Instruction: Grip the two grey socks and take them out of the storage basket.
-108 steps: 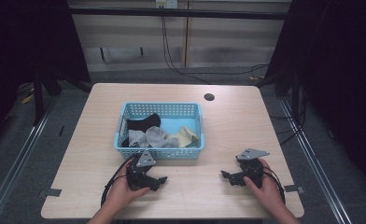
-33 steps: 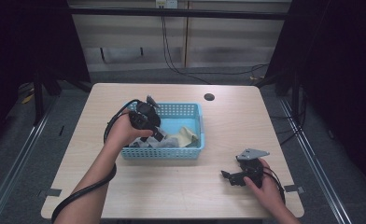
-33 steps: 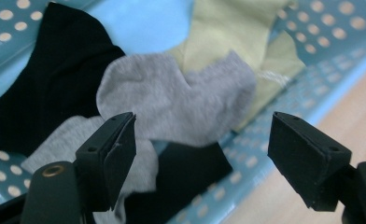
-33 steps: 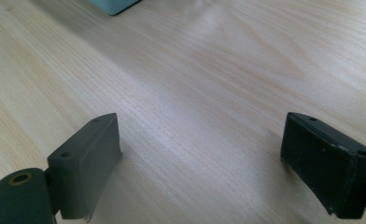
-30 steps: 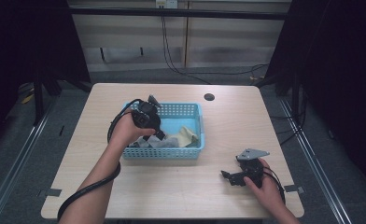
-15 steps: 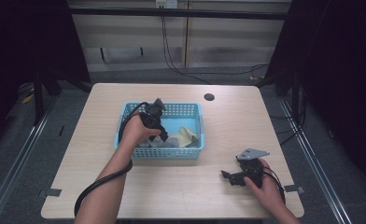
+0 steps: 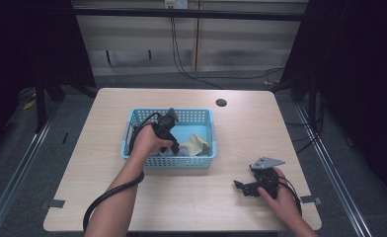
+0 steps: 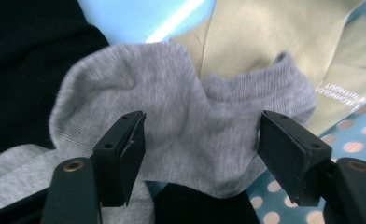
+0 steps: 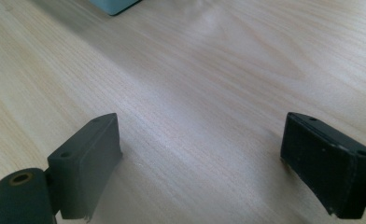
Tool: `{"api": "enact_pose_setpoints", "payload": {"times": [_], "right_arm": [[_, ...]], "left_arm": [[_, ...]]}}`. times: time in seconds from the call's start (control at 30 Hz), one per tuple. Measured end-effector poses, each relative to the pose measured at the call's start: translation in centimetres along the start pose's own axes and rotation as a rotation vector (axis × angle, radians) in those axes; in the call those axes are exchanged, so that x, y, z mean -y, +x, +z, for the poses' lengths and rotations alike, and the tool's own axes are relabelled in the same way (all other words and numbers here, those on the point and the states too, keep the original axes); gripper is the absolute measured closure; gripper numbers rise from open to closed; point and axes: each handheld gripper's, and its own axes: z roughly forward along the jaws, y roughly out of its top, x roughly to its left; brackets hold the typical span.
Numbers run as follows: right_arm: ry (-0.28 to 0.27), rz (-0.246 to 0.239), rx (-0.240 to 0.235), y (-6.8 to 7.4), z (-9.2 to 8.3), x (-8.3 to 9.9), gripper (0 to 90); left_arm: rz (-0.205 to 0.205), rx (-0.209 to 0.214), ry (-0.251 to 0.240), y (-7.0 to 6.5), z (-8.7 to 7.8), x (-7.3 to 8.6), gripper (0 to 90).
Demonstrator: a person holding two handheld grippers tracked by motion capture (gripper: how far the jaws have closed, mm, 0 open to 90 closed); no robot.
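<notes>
Left gripper view looks straight down into the basket (image 8: 125, 14), where a grey sock (image 8: 195, 116) lies crumpled between the two black jaws of the left gripper (image 8: 200, 144). The jaws have just been closing, with the sock between them, yet both pads stand beside the cloth and do not clearly press on it; a good gap remains. The sock is a short ankle one in fine ribbed knit, light grey, folded over itself with its rounded cuff at the left. Far of it lies a beige sock (image 8: 274, 42) with a line of small white print near its right edge; the letters appear upside down and are too small to read. Black cloth (image 8: 27, 70) fills the left side, and more dark cloth shows at the near edge under the grey sock.

In the high view the blue basket (image 7: 201, 160) sits at the middle of the wooden table (image 7: 107, 197), and the left gripper (image 7: 174, 148) dips into its near left part, the beige sock (image 7: 197, 144) just to its right.

The right gripper (image 7: 238, 186) rests on the table near the right front corner, well apart from the basket. In the right gripper view its jaws stand wide apart over bare wood (image 9: 209, 93), holding nothing.
</notes>
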Motion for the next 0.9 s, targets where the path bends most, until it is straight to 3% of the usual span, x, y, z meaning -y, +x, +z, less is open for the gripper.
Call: {"api": "enact_pose_setpoints", "payload": {"times": [0.13, 0.17, 0.2, 0.23, 0.27, 0.4, 0.63, 0.9], "right_arm": [[0.0, 0.0, 0.0, 0.0, 0.0, 0.0, 11.4], [0.0, 0.0, 0.0, 0.0, 0.0, 0.0, 11.4], [0.0, 0.0, 0.0, 0.0, 0.0, 0.0, 11.4], [0.0, 0.0, 0.0, 0.0, 0.0, 0.0, 11.4], [0.0, 0.0, 0.0, 0.0, 0.0, 0.0, 11.4], [0.0, 0.0, 0.0, 0.0, 0.0, 0.0, 11.4], [-0.001, 0.003, 0.001, 0.0, 0.0, 0.0, 11.4], [-0.003, 0.0, 0.001, 0.0, 0.0, 0.0, 11.4]], "left_arm": [[-0.013, 0.002, 0.032, 0.0, 0.8, 0.1, 38.1], [-0.008, 0.0, 0.038, 0.0, 1.0, 0.1, 42.0], [-0.013, 0.027, 0.055, 0.1, 1.0, 0.1, 53.1], [-0.013, 0.027, 0.055, 0.1, 1.0, 0.1, 62.0], [-0.014, 0.024, 0.061, 0.0, 1.0, 0.0, 62.0], [0.001, -0.001, 0.089, -0.6, 0.3, -0.4, 78.9], [0.033, -0.032, 0.091, -0.9, -2.9, -0.7, 83.2], [0.037, -0.048, 0.082, -0.6, -5.7, -0.7, 83.9]]}}
